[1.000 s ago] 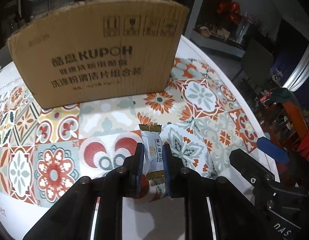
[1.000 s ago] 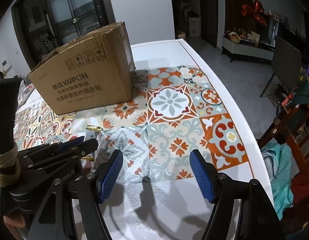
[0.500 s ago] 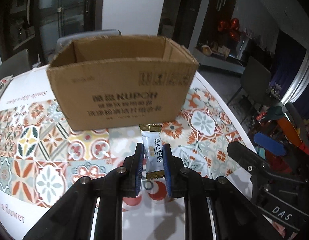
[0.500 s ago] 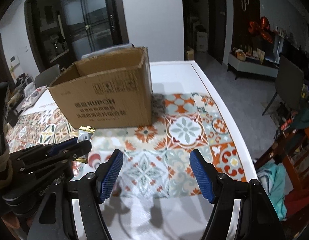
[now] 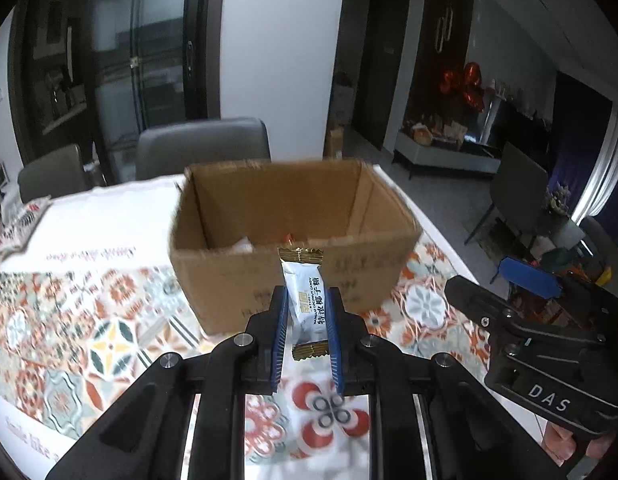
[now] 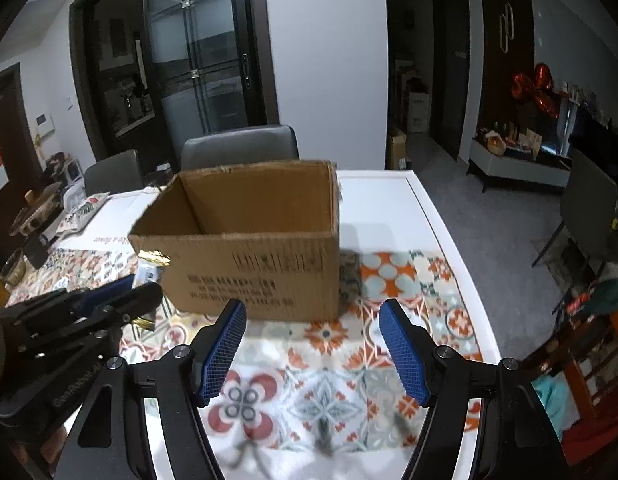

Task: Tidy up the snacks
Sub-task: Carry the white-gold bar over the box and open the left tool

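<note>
Room: dim dining area, with dark glass doors and a white wall behind the table, and red balloons [image 5: 463,84] off to the right.
Table: white top [image 6: 385,200] under a patterned tile-print cloth [image 6: 325,364] in orange, teal and cream; two grey chairs [image 6: 239,146] stood at its far edge.
Cardboard box: open-topped carton [image 5: 293,240] stood on the cloth toward the far edge of the table, printed lettering on its near wall; a few wrapped items showed inside near the front wall, too little visible to name.
Left gripper: the claw [image 5: 307,320] was clamped on a coconut candy, blue pads pressed against both long sides of the wrapper.
Coconut candy: white wrapper with gold crimped ends [image 5: 309,304], held upright off the table, its top end level with the near rim of the box, in front of the box and not inside it.
Right gripper: claw [image 6: 313,344] stood apart with nothing between the blue pads, above the cloth, just short of the near wall of the box.
Far left edge: a printed snack bag [image 6: 83,210] lay on the table, well apart from the box.
</note>
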`<control>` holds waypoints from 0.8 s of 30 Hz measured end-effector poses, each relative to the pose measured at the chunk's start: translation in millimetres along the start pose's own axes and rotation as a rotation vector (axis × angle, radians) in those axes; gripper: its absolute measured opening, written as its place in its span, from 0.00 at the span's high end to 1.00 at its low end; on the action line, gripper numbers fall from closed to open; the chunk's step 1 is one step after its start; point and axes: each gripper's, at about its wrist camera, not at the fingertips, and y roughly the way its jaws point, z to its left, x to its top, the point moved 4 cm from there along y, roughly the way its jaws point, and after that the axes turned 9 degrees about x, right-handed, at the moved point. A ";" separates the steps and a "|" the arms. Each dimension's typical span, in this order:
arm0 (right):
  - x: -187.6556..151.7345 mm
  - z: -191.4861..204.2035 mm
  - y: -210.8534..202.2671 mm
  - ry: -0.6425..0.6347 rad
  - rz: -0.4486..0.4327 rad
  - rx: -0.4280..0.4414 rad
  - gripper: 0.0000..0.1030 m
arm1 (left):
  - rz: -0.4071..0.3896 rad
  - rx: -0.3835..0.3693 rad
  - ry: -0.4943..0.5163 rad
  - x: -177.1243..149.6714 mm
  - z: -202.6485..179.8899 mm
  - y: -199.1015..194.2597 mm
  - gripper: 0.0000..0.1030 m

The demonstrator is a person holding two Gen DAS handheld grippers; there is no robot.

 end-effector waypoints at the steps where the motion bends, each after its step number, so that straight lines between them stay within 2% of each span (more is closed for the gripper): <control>1: 4.8 1.9 0.1 -0.007 -0.003 -0.001 0.32 | -0.014 0.009 0.004 5.0 2.2 -2.2 0.81; 9: 43.7 15.1 6.1 -0.078 -0.008 0.000 0.32 | -0.026 0.043 0.045 41.8 11.5 3.2 0.81; 17: 73.5 15.8 27.0 -0.094 0.047 -0.005 0.32 | 0.017 0.058 0.079 65.9 15.5 25.8 0.81; 24: 84.1 8.0 48.7 -0.082 0.109 -0.023 0.32 | 0.094 0.071 0.094 77.6 18.9 54.1 0.81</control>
